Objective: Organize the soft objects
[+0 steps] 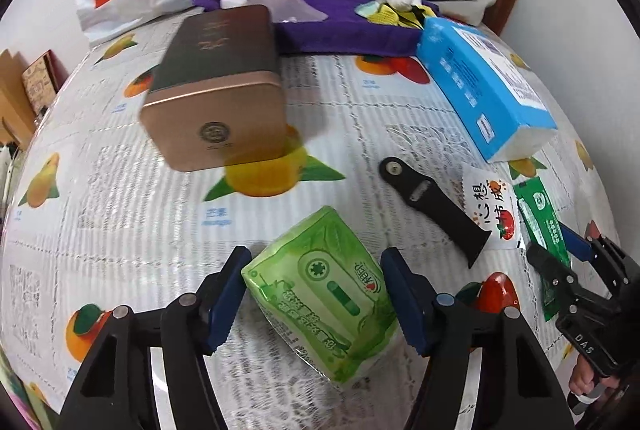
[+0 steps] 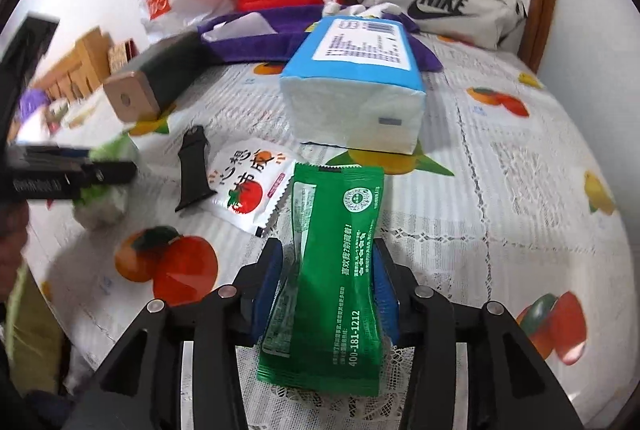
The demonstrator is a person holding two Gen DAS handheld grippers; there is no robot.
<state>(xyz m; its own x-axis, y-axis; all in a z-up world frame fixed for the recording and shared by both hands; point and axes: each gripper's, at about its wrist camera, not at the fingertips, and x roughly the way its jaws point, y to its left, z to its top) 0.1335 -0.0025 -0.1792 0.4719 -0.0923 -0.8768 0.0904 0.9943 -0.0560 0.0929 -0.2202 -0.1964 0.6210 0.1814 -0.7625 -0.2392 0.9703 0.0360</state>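
Left claw stands apart astride the light-green soft tissue pack on the bench; close squarely. Right claw pinches the dark-green foil sachet just beside it; lift gently.

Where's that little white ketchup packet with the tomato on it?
The ketchup packet lies flat on the tablecloth, left of the green sachet in the right gripper, with the black watch strap on its other side.
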